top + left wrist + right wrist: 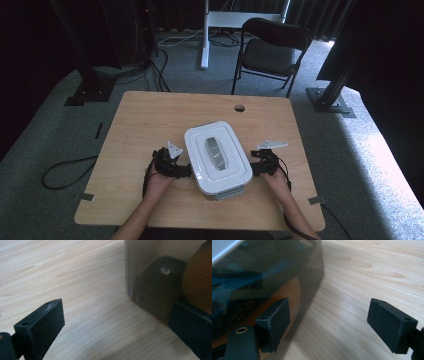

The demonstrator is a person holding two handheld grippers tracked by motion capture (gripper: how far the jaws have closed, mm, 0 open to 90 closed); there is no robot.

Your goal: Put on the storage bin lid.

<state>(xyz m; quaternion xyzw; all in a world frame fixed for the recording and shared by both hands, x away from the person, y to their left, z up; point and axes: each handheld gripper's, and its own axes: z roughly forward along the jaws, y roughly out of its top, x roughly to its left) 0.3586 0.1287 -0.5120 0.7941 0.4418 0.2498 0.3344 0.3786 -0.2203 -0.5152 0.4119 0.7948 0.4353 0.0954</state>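
A white-lidded plastic storage box [217, 157] with a grey handle [215, 151] in its lid sits near the front middle of the wooden table [145, 120]. My left gripper [186, 170] is against the box's left side, my right gripper [253, 167] against its right side. In the left gripper view the box's translucent wall [150, 272] stands right by the right-hand jaw, with the jaws wide apart over bare wood. In the right gripper view the smoky wall [274, 277] is beside the left-hand jaw and the jaws are wide apart. Both grippers are open, holding nothing.
A round cable hole [239, 107] lies near the table's far edge. Behind the table stand a black folding chair [272, 50] and a white desk leg [205, 35]. Black frame posts [332, 85] stand on the carpet on both sides, and cables lie on the floor.
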